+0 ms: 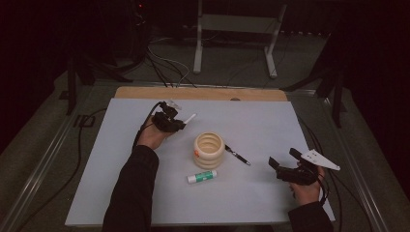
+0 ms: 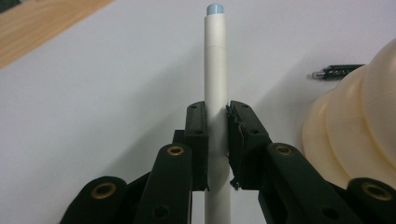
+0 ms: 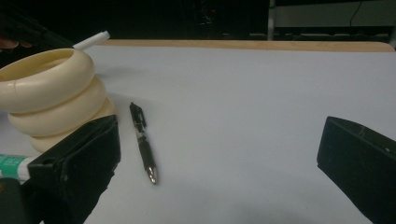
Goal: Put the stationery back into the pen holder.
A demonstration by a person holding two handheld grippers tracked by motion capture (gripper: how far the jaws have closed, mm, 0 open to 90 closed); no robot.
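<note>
High view shows my left gripper (image 1: pixel 178 122) lifted over the white sheet (image 1: pixel 251 193) at about ten o'clock from the cream ribbed cup (image 1: pixel 209 150), clenched on a white pen (image 1: pixel 189 119) whose tip pokes out toward two o'clock. Seen from the left gripper view, both pads press the white pen's (image 2: pixel 215 79) barrel from either side, its pale blue end pointing away to twelve o'clock, with the cream ribbed cup (image 2: pixel 359 130) bulging in at three o'clock. My right gripper (image 1: pixel 282 165) sits at about four o'clock from the cup, near the sheet's right edge, its jaws spread wide with nothing between them; the right gripper view looks out between those parted jaws. A black pen (image 1: pixel 237 155) lies flat just beside the cup at three o'clock, its metal tip toward me in the right gripper view (image 3: pixel 144 142). A white-and-green glue stick (image 1: pixel 202 176) lies at six o'clock from the cup, close to it.
</note>
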